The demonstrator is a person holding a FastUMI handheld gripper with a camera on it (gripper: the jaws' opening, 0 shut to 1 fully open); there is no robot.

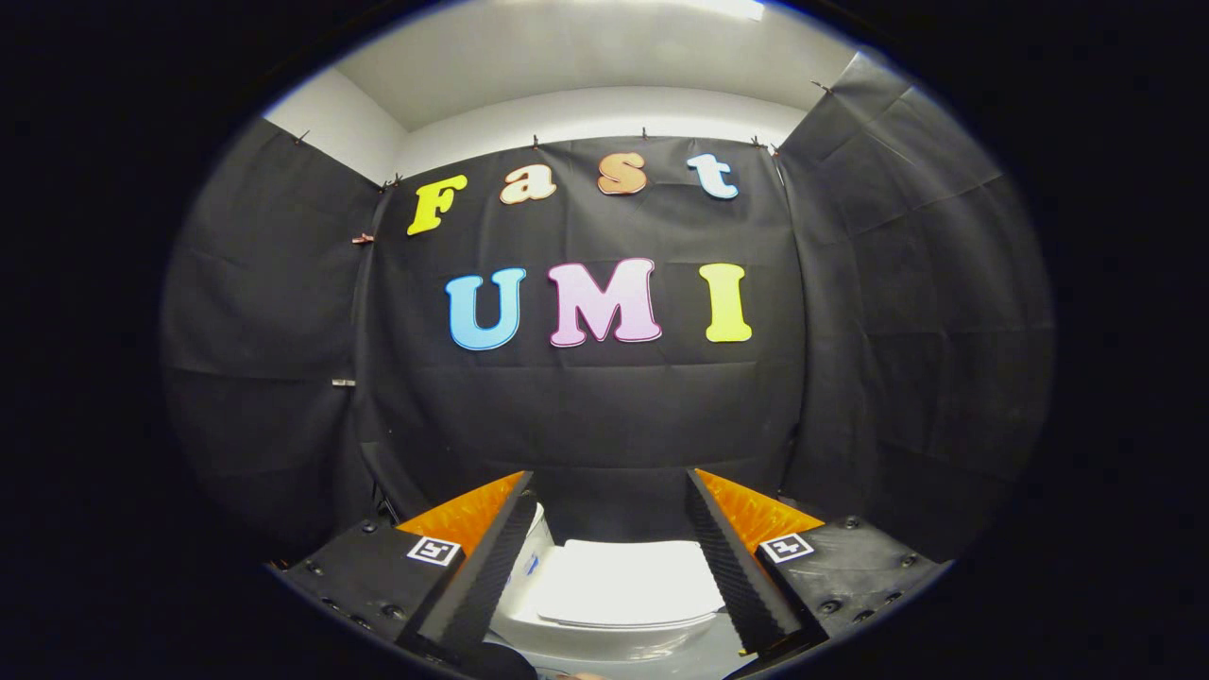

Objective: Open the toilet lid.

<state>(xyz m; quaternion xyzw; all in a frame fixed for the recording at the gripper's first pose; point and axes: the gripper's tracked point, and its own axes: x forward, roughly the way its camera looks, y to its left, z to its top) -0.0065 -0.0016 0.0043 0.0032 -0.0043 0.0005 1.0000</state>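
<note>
Black cloth walls enclose a booth. Below them sits a white toilet (604,604), its lid (628,581) closed. Above the toilet, the hand-held gripper (609,567) hovers, fingers spread wide, touching nothing.

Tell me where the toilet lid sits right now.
In the gripper view, the white toilet lid lies closed, low down between the open jaws of the gripper, below the black cloth wall.

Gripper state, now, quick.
Gripper: open, fingers spread wide, holding nothing; the white toilet lid lies closed between and beyond them, untouched.
</note>
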